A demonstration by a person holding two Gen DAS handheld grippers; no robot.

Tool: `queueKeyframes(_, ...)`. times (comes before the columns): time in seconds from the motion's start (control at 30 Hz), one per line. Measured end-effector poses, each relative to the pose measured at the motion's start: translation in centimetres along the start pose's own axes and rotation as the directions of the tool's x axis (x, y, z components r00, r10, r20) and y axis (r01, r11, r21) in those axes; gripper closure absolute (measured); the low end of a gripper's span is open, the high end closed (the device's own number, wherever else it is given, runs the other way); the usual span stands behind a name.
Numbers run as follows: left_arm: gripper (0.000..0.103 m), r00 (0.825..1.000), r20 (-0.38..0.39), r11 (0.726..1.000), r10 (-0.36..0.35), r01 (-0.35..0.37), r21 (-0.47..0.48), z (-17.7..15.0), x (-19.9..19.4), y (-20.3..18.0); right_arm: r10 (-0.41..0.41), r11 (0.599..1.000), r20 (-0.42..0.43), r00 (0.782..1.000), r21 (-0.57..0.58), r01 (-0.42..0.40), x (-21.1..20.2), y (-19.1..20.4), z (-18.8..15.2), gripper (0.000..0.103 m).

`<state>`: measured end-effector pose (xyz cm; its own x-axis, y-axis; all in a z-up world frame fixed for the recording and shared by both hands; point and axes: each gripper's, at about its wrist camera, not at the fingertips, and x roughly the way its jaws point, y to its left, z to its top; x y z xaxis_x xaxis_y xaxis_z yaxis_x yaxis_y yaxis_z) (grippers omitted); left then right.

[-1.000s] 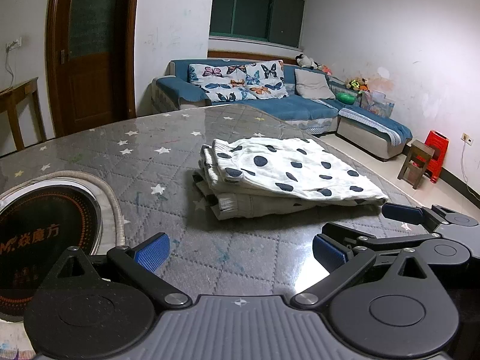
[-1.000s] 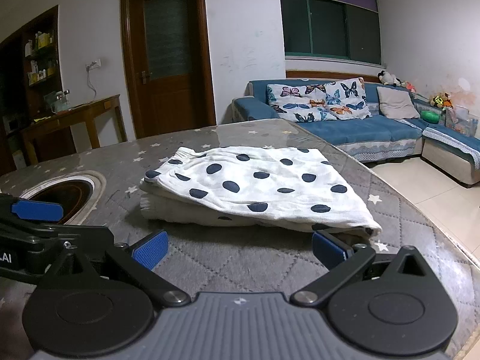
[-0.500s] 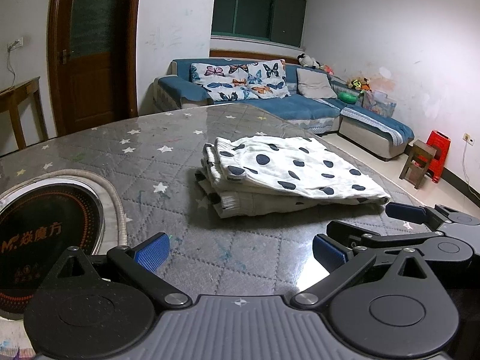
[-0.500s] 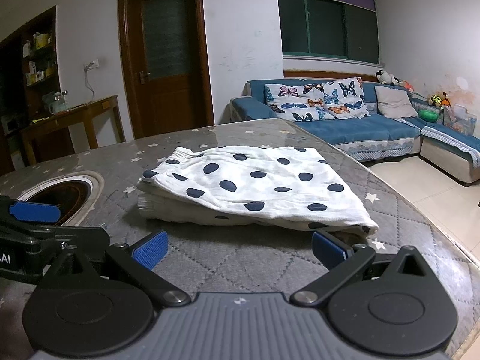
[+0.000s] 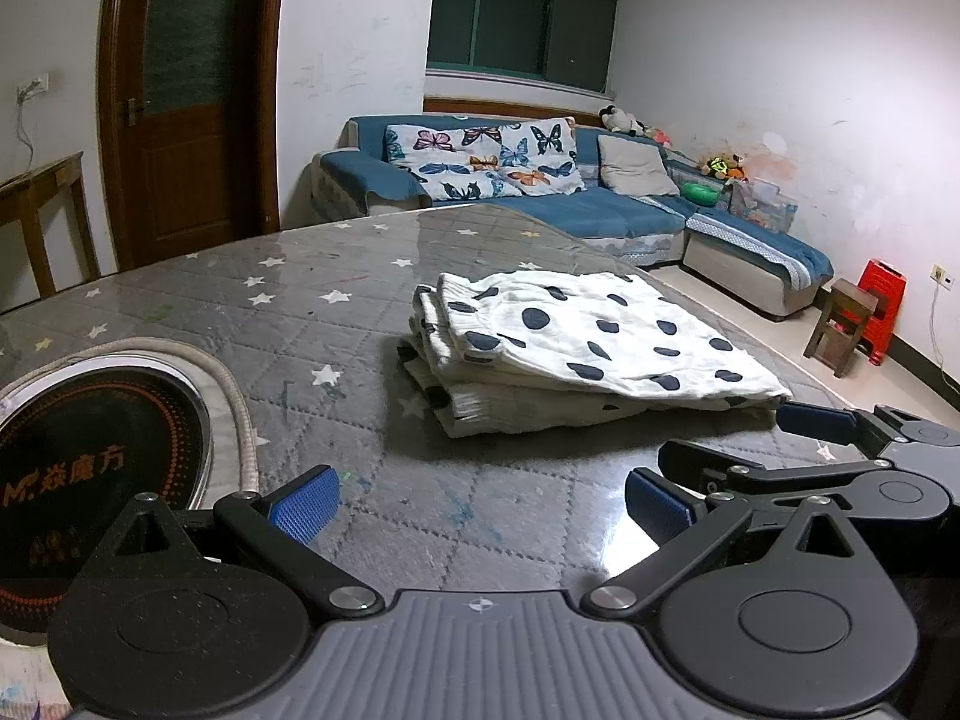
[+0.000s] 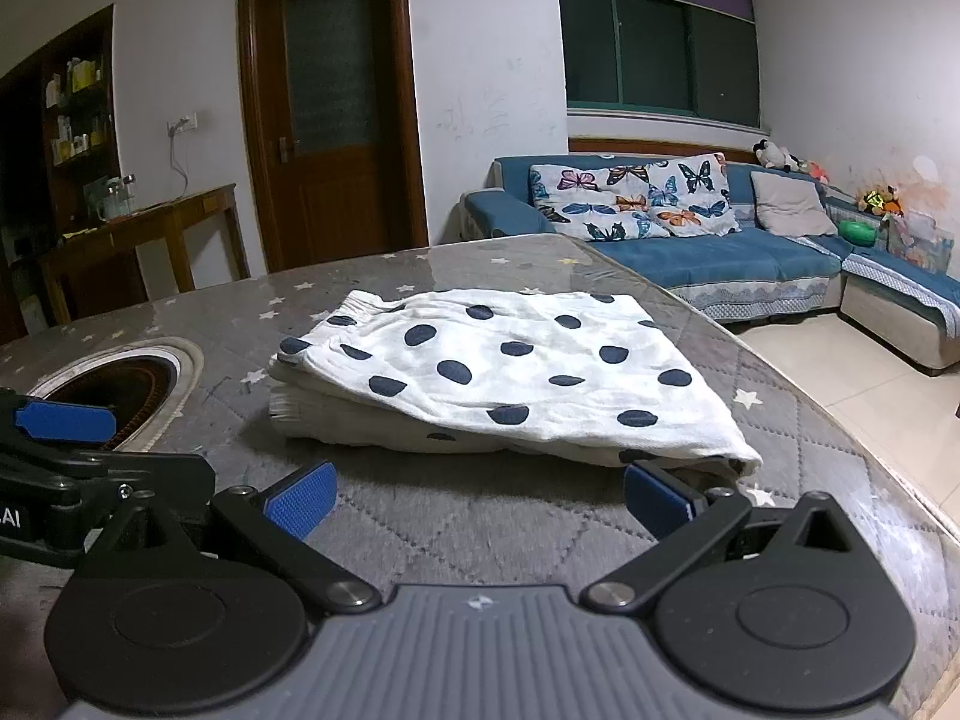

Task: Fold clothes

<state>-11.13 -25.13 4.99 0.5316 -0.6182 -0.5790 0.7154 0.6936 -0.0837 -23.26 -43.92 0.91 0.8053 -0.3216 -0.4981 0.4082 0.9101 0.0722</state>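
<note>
A white garment with dark polka dots lies folded in a flat stack on the grey star-patterned table; it also shows in the right wrist view. My left gripper is open and empty, short of the stack's near left corner. My right gripper is open and empty just in front of the stack; its right pad sits close to the garment's near corner. The right gripper also shows at the right edge of the left wrist view.
A round built-in hob is set into the table at the left, also seen in the right wrist view. The table edge curves off to the right. A blue sofa, wooden side table and red stool stand beyond.
Both grippers have drifted slightly; the folded garment sits a little further to the right and lower in the views. Both grippers stay open and the garment has not moved on the table.
</note>
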Motion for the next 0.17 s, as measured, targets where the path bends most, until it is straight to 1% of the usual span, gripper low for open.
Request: queueKeyframes(0.17,0.000,1.000,0.003,1.000,0.007,-0.007,-0.002,0.12,0.19,0.19,-0.002,1.000,-0.003,1.000,0.001,0.002,0.43,-0.08,0.15,0.000)
